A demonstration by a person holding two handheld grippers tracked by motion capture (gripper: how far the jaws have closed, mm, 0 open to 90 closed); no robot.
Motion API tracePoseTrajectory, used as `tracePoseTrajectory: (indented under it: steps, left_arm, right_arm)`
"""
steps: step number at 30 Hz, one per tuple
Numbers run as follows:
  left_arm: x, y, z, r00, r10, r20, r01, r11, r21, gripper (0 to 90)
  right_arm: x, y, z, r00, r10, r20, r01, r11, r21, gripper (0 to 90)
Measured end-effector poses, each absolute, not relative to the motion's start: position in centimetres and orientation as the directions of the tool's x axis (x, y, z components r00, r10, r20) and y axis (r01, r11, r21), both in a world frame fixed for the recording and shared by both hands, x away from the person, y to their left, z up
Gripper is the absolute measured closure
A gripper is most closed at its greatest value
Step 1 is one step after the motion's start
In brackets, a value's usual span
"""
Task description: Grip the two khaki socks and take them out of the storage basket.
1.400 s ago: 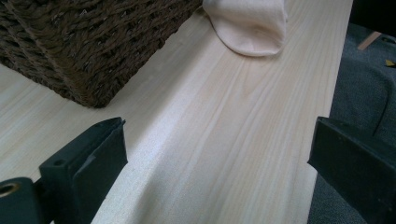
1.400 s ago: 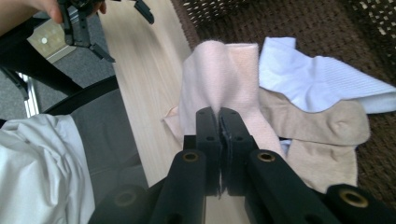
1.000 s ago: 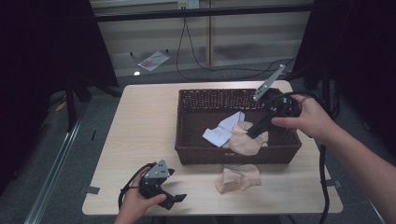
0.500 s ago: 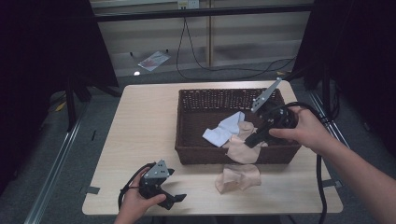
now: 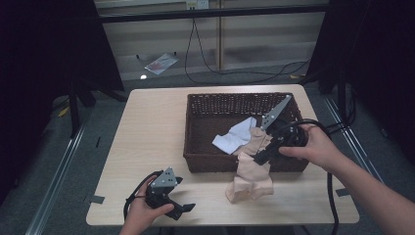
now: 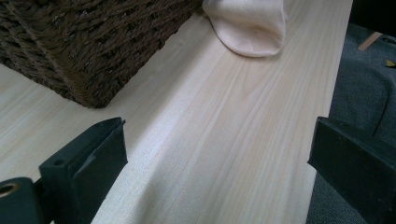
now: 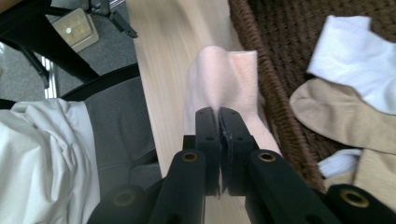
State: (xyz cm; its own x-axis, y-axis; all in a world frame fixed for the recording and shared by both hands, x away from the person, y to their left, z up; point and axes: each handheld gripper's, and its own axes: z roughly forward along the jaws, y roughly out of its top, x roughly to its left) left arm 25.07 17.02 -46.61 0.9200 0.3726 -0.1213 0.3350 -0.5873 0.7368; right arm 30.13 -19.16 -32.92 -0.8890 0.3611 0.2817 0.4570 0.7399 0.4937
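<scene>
A brown wicker basket point(image 5: 195, 161) stands on the right half of the table and holds a white sock point(image 5: 237, 138) and a beige sock point(image 5: 257, 137). My right gripper point(image 5: 258, 159) is at the basket's front wall, shut on a pale pink sock point(image 5: 250, 169) that hangs down outside it. That sock's lower end rests on another pink sock point(image 5: 244, 190) lying on the table. In the right gripper view the jaws point(image 7: 218, 112) pinch the pink sock point(image 7: 224, 79) beside the basket rim point(image 7: 268, 88). My left gripper point(image 5: 182, 208) lies open near the front left edge.
The light wooden table point(image 5: 151, 132) has bare room left of the basket. In the left gripper view the basket's corner point(image 6: 70, 46) and a pink sock's toe point(image 6: 247, 23) lie ahead of the open jaws. Cables trail from both grippers.
My right gripper has moved from above the basket toward the person, carrying the pink sock over the front wall and down onto the sock on the table. The left gripper stayed put.
</scene>
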Motion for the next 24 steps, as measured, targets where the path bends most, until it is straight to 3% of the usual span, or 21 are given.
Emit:
tracePoseTrajectory:
  steps: [3, 4, 5, 6, 12, 24]
  left_arm:
    - [25.1, 17.0, -46.6, 0.921, 0.37, -0.12, 0.332, -0.586, 0.739, 3.6]
    - [25.1, 17.0, -46.6, 0.921, 0.37, -0.119, 0.332, -0.589, 0.737, 3.6]
    - [25.1, 17.0, -46.6, 0.921, 0.371, -0.12, 0.332, -0.586, 0.739, 3.6]
    - [25.1, 17.0, -46.6, 0.92, 0.374, -0.121, 0.334, -0.583, 0.74, 3.6]
    - [25.0, 17.1, -46.6, 0.922, 0.369, -0.118, 0.331, -0.591, 0.736, 3.6]
    - [25.0, 17.2, -46.5, 0.922, 0.371, -0.114, 0.329, -0.592, 0.736, 3.6]
  right_arm:
    - [29.9, -18.9, -33.5, -0.892, 0.356, 0.279, 0.451, 0.745, 0.492, 86.6]
    - [29.8, -18.9, -33.7, -0.892, 0.357, 0.276, 0.451, 0.744, 0.494, 82.7]
    - [29.8, -18.8, -34.0, -0.892, 0.361, 0.272, 0.451, 0.741, 0.498, 62.9]
    - [29.8, -18.8, -34.0, -0.892, 0.361, 0.272, 0.451, 0.741, 0.498, 62.9]
    - [29.3, -18.8, -34.5, -0.902, 0.363, 0.236, 0.433, 0.744, 0.51, 38.3]
    - [28.0, -20.2, -35.8, -0.893, 0.394, 0.219, 0.447, 0.719, 0.532, 18.1]
